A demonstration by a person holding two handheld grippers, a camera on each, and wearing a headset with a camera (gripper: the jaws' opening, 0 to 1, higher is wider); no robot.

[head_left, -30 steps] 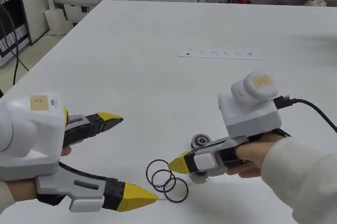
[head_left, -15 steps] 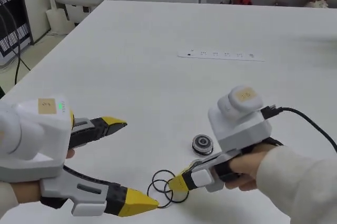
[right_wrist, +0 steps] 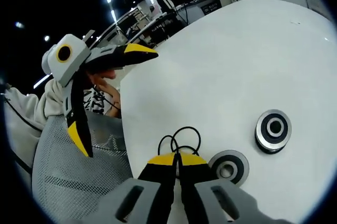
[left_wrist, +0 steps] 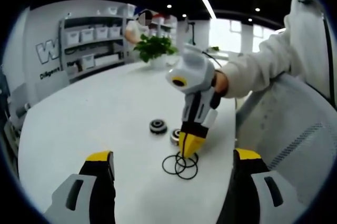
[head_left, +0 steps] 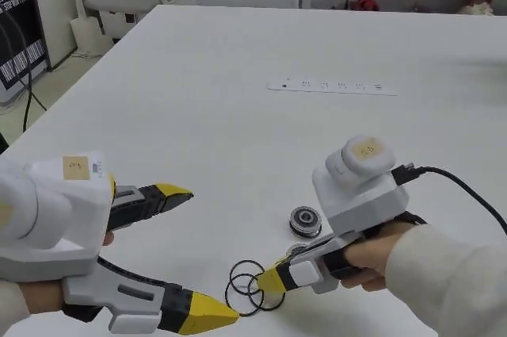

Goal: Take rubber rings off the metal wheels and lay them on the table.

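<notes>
In the head view, the left gripper (head_left: 192, 253) sits at the near left above the white table (head_left: 198, 99), its yellow-tipped jaws wide apart and holding nothing. The right gripper (head_left: 272, 280) comes in from the near right with its jaws together. Its tip rests at the right edge of a small cluster of overlapping black rubber rings (head_left: 247, 290) lying flat on the table. A metal wheel (head_left: 305, 220) stands just beyond that gripper, and a second wheel (head_left: 296, 250) is partly hidden behind it. A power strip (head_left: 333, 86) lies far back, well apart.

In the left gripper view, the left gripper (left_wrist: 174, 156) has its jaws spread. Between them, farther off, the right gripper (left_wrist: 189, 143) points down onto the rubber rings (left_wrist: 180, 166), with both wheels (left_wrist: 158, 126) just beyond.

In the right gripper view, the right gripper (right_wrist: 176, 159) is closed, and the rubber rings (right_wrist: 183, 135) loop out from its tips. I cannot tell whether a ring is pinched. The wheels (right_wrist: 273, 129) lie to the right, ringless.
</notes>
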